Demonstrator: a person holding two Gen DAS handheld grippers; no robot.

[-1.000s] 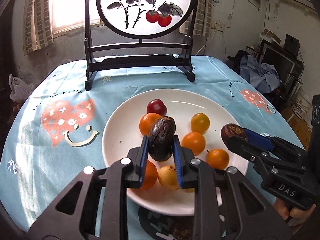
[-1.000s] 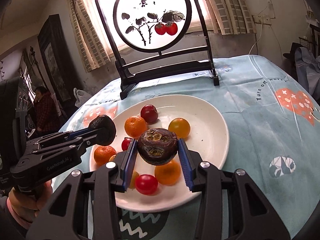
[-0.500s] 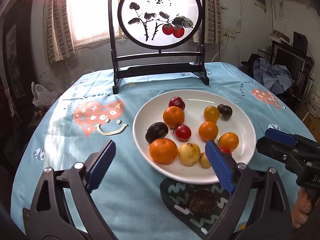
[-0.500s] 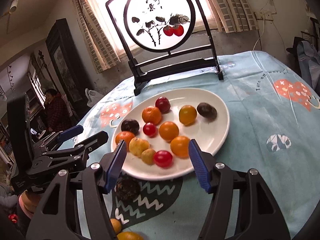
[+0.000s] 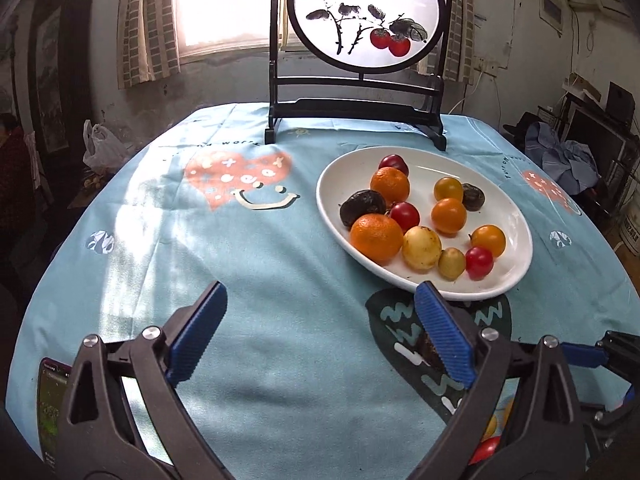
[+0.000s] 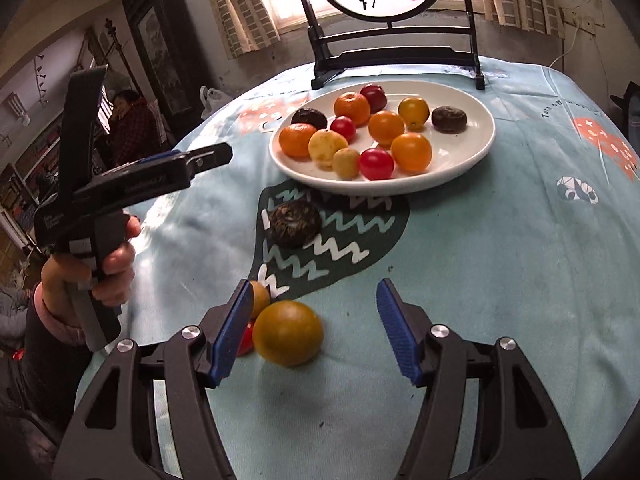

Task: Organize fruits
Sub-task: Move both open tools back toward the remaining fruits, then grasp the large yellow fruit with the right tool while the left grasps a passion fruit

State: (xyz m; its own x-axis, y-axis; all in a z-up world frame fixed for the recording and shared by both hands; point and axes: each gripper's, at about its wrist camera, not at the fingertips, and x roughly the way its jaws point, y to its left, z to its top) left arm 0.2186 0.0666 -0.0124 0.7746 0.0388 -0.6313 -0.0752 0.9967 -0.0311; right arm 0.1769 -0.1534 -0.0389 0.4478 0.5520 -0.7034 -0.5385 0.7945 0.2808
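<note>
A white plate (image 5: 516, 216) (image 6: 472, 148) holds several fruits: oranges, red and yellow tomatoes and two dark passion fruits (image 5: 362, 206) (image 6: 449, 119). My left gripper (image 5: 320, 336) is open and empty above the tablecloth, near side of the plate; it also shows in the right wrist view (image 6: 208, 158). My right gripper (image 6: 316, 330) is open and empty. Just ahead of it on the cloth lie a large orange-yellow fruit (image 6: 287, 332), a smaller orange one (image 6: 259, 297), a red tomato (image 6: 245, 340) and a dark wrinkled fruit (image 6: 295, 223).
A black framed round painting stand (image 5: 356, 116) stands at the table's back edge. A phone (image 5: 52, 400) lies at the near left edge. The round table has a light blue cloth (image 5: 248, 264). A person (image 6: 132, 120) stands at far left.
Both grippers let go of the dark passion fruits, which now lie on the plate. Both grippers opened and pulled back toward the near edge of the table.
</note>
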